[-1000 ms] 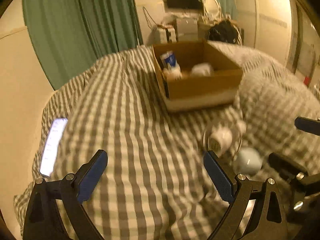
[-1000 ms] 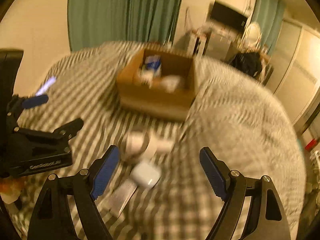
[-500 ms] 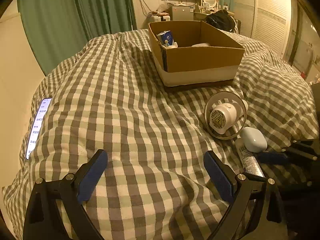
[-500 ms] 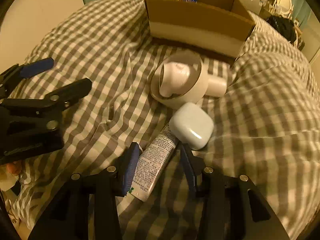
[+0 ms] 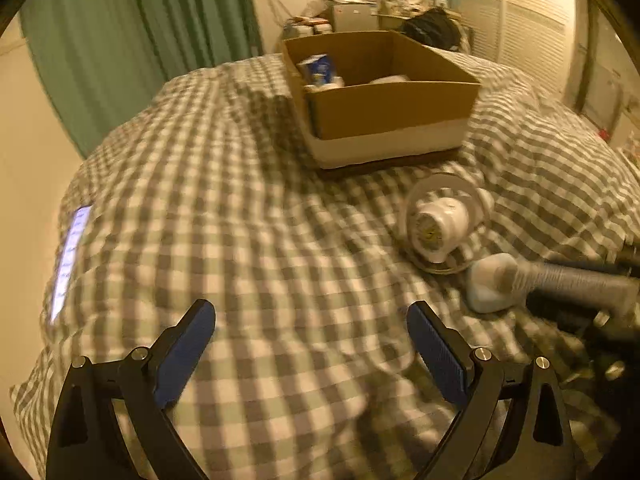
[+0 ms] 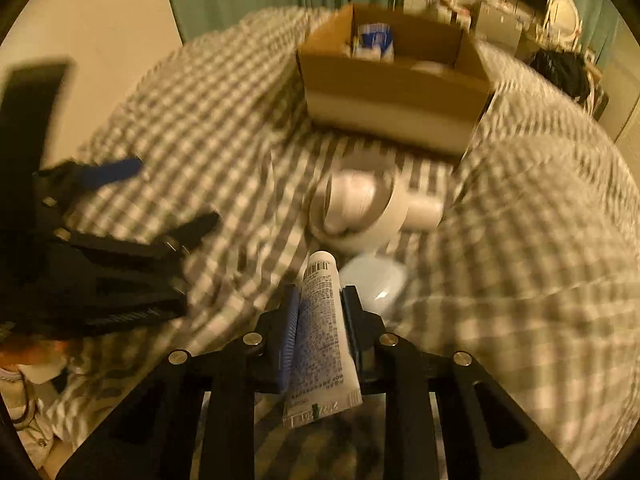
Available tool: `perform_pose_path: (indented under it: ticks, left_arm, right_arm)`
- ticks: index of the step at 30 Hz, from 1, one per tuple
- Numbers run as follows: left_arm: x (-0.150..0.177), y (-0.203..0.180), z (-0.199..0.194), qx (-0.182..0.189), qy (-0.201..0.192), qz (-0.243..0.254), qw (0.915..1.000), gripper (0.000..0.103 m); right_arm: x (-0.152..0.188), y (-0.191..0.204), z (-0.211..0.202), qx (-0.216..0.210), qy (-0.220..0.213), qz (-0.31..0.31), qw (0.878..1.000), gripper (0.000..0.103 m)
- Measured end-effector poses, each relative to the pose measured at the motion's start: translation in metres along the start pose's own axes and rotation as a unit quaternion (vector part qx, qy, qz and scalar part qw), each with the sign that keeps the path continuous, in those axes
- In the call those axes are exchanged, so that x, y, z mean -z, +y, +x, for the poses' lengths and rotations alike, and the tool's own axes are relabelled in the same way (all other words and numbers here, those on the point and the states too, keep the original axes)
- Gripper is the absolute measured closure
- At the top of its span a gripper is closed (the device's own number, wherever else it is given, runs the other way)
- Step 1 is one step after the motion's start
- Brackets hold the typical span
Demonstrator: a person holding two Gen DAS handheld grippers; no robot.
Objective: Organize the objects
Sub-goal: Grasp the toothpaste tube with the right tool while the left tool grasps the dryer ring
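Three loose items outside the cardboard box [image 6: 394,92] on the bed: tube [image 6: 322,320], white case [image 6: 374,282], tape roll [image 6: 356,210]. Right gripper [image 6: 320,312] jaws just closed, clamped on tube. Left gripper [image 5: 310,344] jaws apart, empty. Box already holds some items.

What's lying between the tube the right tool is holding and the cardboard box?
The right tool is shut on the tube. Ahead of it toward the cardboard box lie the tape roll, with a white bottle through it, and the small white case beside the tube. Lifting over them would likely clear both.
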State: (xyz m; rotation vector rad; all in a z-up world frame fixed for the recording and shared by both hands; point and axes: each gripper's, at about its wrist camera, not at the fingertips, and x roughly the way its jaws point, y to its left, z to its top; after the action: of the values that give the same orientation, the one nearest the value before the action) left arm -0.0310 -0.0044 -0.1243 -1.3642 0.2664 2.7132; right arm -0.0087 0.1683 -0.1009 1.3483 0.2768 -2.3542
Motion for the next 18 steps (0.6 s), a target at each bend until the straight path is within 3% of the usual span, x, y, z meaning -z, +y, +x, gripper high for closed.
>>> perform_pose_path:
  ticks: [7,14,18]
  left_arm:
    - [-0.021,-0.029,0.013,0.046,0.001,0.031,0.9985,0.004]
    - [-0.045,-0.05,0.049,0.107,0.037,0.017,0.9934,0.004]
    - [-0.051,-0.065,0.068,0.117,0.053,0.035,0.9911,0.004]
  right_arm:
    - [-0.027,-0.019,-0.027,0.033,-0.054,-0.007,0.998,0.082]
    - [-0.029,-0.061,-0.026,0.066,-0.067,0.024,0.995,0.082]
    - [-0.03,-0.075,-0.022,0.075,-0.07,0.029,0.994,0.082]
